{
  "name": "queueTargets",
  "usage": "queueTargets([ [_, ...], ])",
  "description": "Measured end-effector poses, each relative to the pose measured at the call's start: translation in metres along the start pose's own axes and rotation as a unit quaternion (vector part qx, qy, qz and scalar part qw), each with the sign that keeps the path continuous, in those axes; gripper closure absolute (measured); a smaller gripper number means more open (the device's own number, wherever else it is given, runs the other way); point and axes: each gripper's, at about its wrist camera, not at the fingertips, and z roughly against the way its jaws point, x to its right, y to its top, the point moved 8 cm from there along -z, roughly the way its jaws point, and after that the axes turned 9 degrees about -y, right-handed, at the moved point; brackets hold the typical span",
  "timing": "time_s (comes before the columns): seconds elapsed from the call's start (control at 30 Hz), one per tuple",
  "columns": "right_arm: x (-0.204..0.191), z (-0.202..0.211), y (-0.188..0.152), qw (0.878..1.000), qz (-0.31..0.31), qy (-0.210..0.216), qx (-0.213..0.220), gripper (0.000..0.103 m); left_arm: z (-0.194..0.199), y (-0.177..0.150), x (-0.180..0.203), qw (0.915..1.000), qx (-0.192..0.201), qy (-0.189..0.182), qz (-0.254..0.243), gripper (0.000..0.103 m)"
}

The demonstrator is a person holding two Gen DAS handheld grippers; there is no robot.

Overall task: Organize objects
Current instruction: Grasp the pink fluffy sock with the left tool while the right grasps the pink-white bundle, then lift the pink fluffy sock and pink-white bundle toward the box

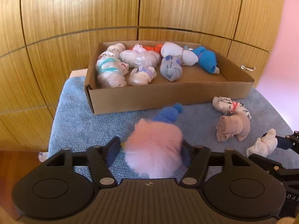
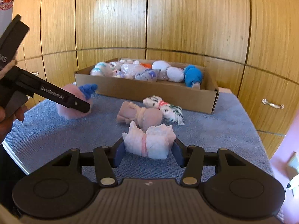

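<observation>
A fluffy pink sock bundle (image 1: 153,149) with a blue end (image 1: 169,113) lies on the blue towel (image 1: 78,123) between the fingers of my left gripper (image 1: 149,152). The right pad touches its fluff and the left pad stands just off it, so the gripper is open. My right gripper (image 2: 148,154) is shut on a white rolled bundle with a pink band (image 2: 149,143). A beige bundle (image 2: 142,116) and a white patterned one (image 2: 164,108) lie loose in front of the cardboard box (image 2: 149,91), which holds several bundles.
Wooden cupboard doors (image 2: 186,18) rise right behind the box, with metal handles (image 2: 272,104) on the right. The towel covers a small table whose edges drop off on the left and right. A hand (image 2: 7,117) holds the left gripper at the left edge.
</observation>
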Motion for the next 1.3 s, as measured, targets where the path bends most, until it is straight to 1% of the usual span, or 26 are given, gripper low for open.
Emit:
queueTargets([
  [0.07, 0.002, -0.001, -0.001, 1.0, -0.008, 0.0, -0.002, 0.052, -0.004, 0.0, 0.001, 0.9998, 0.004, 0.001, -0.018, 0.028],
  [0.1, 0.003, 0.0, -0.001, 1.0, -0.01, -0.003, -0.003, 0.05, -0.007, 0.0, 0.001, 0.9997, 0.005, 0.002, -0.025, 0.028],
  [0.2, 0.004, 0.003, -0.001, 1.0, -0.015, -0.01, -0.001, 0.048, -0.009, 0.0, 0.0, 0.9993, 0.011, 0.002, -0.035, 0.028],
  [0.27, 0.004, 0.005, -0.001, 1.0, -0.02, -0.017, -0.001, 0.048, -0.009, 0.002, 0.0, 0.9989, 0.017, 0.004, -0.043, 0.03],
  [0.33, 0.003, 0.007, -0.001, 0.999, -0.024, -0.021, 0.002, 0.047, -0.01, 0.002, 0.001, 0.9987, 0.016, -0.002, -0.048, 0.036],
  [0.53, -0.002, 0.011, 0.0, 0.999, -0.028, -0.041, 0.009, 0.044, -0.005, -0.001, 0.002, 0.9979, 0.022, 0.0, -0.061, 0.036],
  [0.67, 0.0, 0.009, -0.002, 0.997, -0.039, -0.061, 0.001, 0.044, -0.005, -0.002, 0.0, 0.9981, 0.02, -0.004, -0.059, 0.038],
  [0.73, 0.002, 0.009, -0.002, 0.996, -0.044, -0.077, 0.003, 0.037, -0.005, -0.002, 0.0, 0.9981, 0.02, -0.003, -0.058, 0.038],
  [0.77, 0.002, 0.009, -0.003, 0.996, -0.048, -0.081, 0.002, 0.037, -0.005, -0.003, 0.001, 0.998, 0.02, -0.003, -0.06, 0.039],
  [0.8, 0.002, 0.009, -0.003, 0.995, -0.054, -0.082, 0.0, 0.039, -0.005, -0.003, 0.001, 0.9979, 0.02, -0.002, -0.062, 0.04],
  [0.87, 0.0, 0.008, -0.004, 0.995, -0.052, -0.087, -0.003, 0.049, -0.004, -0.003, 0.001, 0.9978, 0.019, 0.002, -0.064, 0.044],
  [0.9, -0.003, 0.008, -0.005, 0.995, -0.05, -0.085, -0.004, 0.056, -0.003, -0.003, 0.002, 0.9976, 0.019, 0.005, -0.066, 0.048],
  [0.93, -0.003, 0.009, -0.005, 0.995, -0.049, -0.086, -0.002, 0.057, -0.002, -0.003, 0.001, 0.9975, 0.018, 0.007, -0.068, 0.049],
  [1.07, 0.001, 0.014, -0.002, 0.997, -0.037, -0.07, -0.002, 0.059, 0.006, 0.0, 0.0, 0.9972, 0.015, 0.009, -0.072, 0.054],
  [1.2, 0.02, 0.029, 0.01, 1.0, -0.015, -0.027, 0.005, 0.059, 0.021, 0.009, 0.002, 0.9967, 0.008, -0.001, -0.081, 0.055],
  [1.3, 0.043, 0.042, 0.031, 1.0, 0.014, 0.006, 0.015, 0.059, 0.035, 0.024, 0.008, 0.9946, 0.006, -0.008, -0.103, 0.055],
])
